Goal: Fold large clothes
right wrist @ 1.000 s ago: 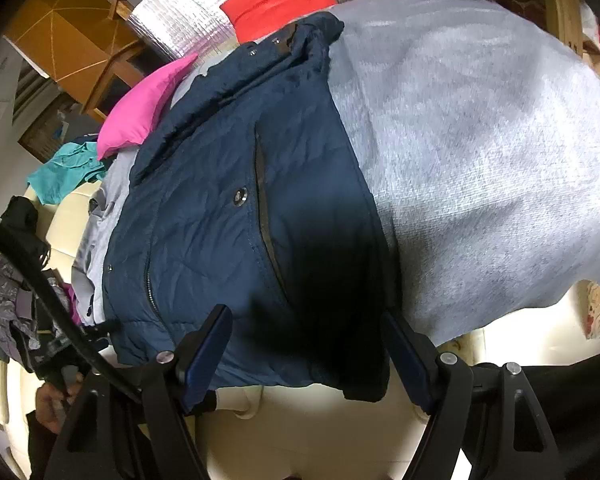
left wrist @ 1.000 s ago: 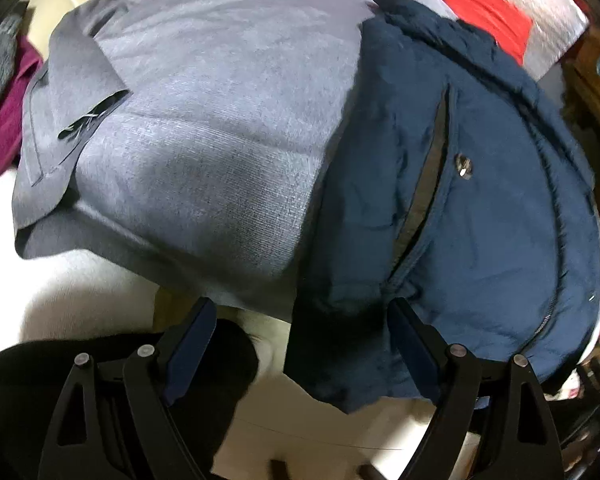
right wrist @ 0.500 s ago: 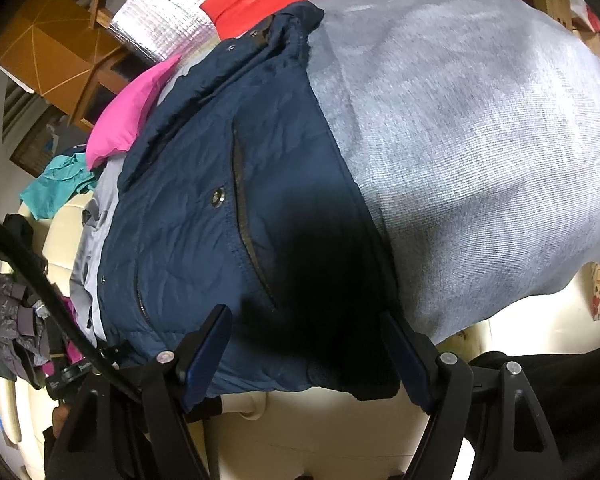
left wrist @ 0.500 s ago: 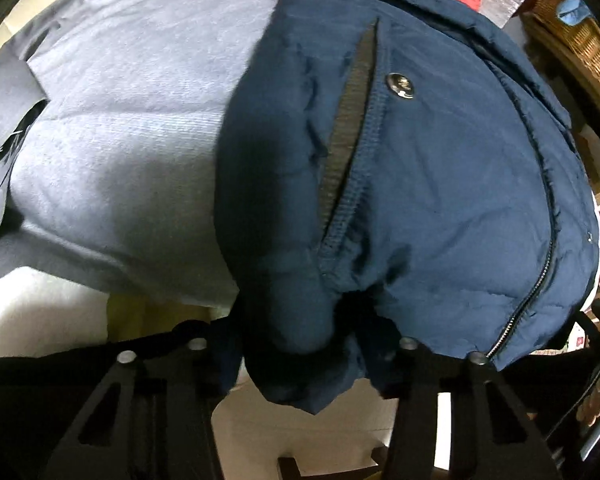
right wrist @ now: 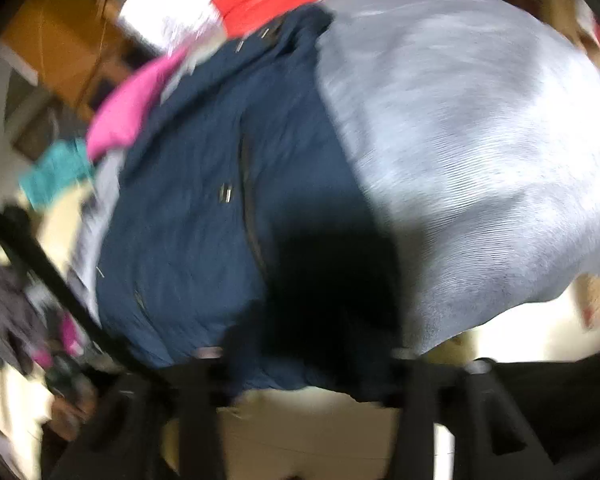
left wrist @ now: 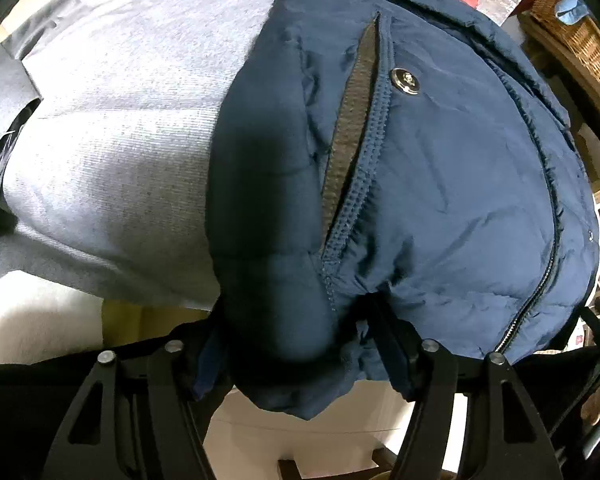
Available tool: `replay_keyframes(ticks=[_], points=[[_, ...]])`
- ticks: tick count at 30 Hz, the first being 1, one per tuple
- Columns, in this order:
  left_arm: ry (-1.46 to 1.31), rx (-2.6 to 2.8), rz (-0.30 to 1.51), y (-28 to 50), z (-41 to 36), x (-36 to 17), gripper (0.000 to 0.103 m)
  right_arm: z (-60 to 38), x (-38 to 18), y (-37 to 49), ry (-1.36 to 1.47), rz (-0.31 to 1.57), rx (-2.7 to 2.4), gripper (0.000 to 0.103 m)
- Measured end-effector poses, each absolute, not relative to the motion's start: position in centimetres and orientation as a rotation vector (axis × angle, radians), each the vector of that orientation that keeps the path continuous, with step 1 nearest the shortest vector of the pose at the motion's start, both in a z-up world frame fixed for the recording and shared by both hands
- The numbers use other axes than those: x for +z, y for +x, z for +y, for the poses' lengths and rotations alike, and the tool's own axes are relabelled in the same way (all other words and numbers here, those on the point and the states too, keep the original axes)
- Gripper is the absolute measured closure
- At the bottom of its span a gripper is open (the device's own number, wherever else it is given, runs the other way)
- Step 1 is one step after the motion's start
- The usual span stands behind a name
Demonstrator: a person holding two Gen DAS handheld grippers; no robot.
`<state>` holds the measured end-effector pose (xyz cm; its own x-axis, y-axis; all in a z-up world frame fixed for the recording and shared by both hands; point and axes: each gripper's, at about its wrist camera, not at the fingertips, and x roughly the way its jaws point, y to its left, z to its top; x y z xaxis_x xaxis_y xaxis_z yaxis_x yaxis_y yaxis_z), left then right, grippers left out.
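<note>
left wrist view: your left gripper [left wrist: 300, 344] has just dropped onto the navy jacket [left wrist: 440, 184] atop the grey garment [left wrist: 120, 128], clamped its hem, then eased slightly, ready to fold; right gripper [right wrist: 304, 364] unclear through blur.

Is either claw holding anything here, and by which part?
The left claw grips the navy jacket by its bottom hem, below the pocket. The right claw's view is blurred; whether it grips cannot be told.

Cream surface [left wrist: 52, 320] carried grey garment [left wrist: 112, 140]; navy jacket [left wrist: 440, 200] lay over the grey's edge, hem overhanging. Pink [right wrist: 128, 116] and teal [right wrist: 54, 174] cloths lay beyond.
</note>
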<state>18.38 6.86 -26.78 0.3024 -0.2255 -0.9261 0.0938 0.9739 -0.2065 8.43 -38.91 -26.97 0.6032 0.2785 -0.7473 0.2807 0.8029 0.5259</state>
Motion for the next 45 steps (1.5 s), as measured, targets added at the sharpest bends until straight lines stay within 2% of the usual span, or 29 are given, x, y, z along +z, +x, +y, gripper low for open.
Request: replay_keyframes(ticks=[2,4,6,9,14,15,16,19,21,23,27,29,30,32,33,35,36,37,39,45], points=[[-0.123,-0.235,1.235,18.1,6.7,-26.7,0.050,-40.4,-26.6,7.6,0.716,0.889,-0.052,0.022],[-0.117,-0.238,1.229,17.9,6.7,-26.8,0.051,-41.5,-26.8,7.3,0.765,0.874,-0.060,0.022],[-0.123,-0.238,1.233,17.9,6.7,-26.8,0.051,-42.0,-27.4,7.4,0.800,0.889,-0.078,0.022],[-0.125,-0.231,1.248,18.1,6.5,-27.2,0.039,-41.4,-28.6,8.5,0.781,0.958,-0.061,0.022],[-0.122,-0.246,1.240,18.4,5.9,-27.4,0.041,-38.8,-30.4,10.6,0.671,1.075,-0.037,0.022],[-0.126,-0.251,1.237,18.4,5.9,-27.4,0.042,-38.3,-30.7,10.9,0.644,1.084,-0.042,0.027],[-0.129,-0.257,1.233,18.3,6.3,-27.6,0.048,-38.0,-30.8,11.1,0.635,1.082,-0.029,0.034],[-0.143,-0.279,1.219,17.7,6.3,-26.9,0.075,-37.4,-30.0,10.8,0.591,1.057,-0.007,0.073],[-0.144,-0.294,1.211,17.3,6.4,-26.1,0.083,-36.7,-29.1,10.1,0.530,1.057,-0.018,0.088],[-0.160,-0.322,1.205,16.9,6.5,-25.2,0.087,-36.5,-28.0,9.2,0.549,1.041,0.011,0.088],[-0.205,-0.389,1.172,16.3,7.5,-22.4,0.087,-36.4,-25.5,8.3,0.582,0.980,0.133,0.087],[-0.208,-0.410,1.175,16.3,7.6,-22.0,0.087,-37.0,-25.7,8.5,0.610,0.985,0.177,0.083],[-0.204,-0.416,1.188,16.5,7.7,-22.3,0.087,-37.2,-26.5,8.9,0.633,1.006,0.171,0.080],[-0.196,-0.399,1.244,17.0,7.5,-24.0,0.079,-37.8,-28.2,9.8,0.697,1.051,0.165,0.060],[-0.189,-0.387,1.268,17.2,7.3,-24.8,0.078,-38.1,-29.0,10.3,0.723,1.068,0.153,0.042],[-0.179,-0.381,1.280,17.6,6.9,-25.3,0.078,-38.3,-29.9,11.1,0.746,1.089,0.139,0.040],[-0.181,-0.391,1.273,17.6,6.6,-25.2,0.078,-37.4,-30.0,11.3,0.748,1.090,0.138,0.050],[-0.184,-0.401,1.262,17.5,6.6,-24.8,0.080,-37.4,-29.8,11.4,0.741,1.087,0.137,0.074],[-0.200,-0.437,1.236,17.3,6.5,-23.8,0.085,-36.9,-29.0,11.0,0.698,1.092,0.125,0.087],[-0.283,-0.541,1.158,17.4,7.6,-19.1,0.089,-36.0,-23.3,10.2,0.647,0.967,0.227,0.088]])
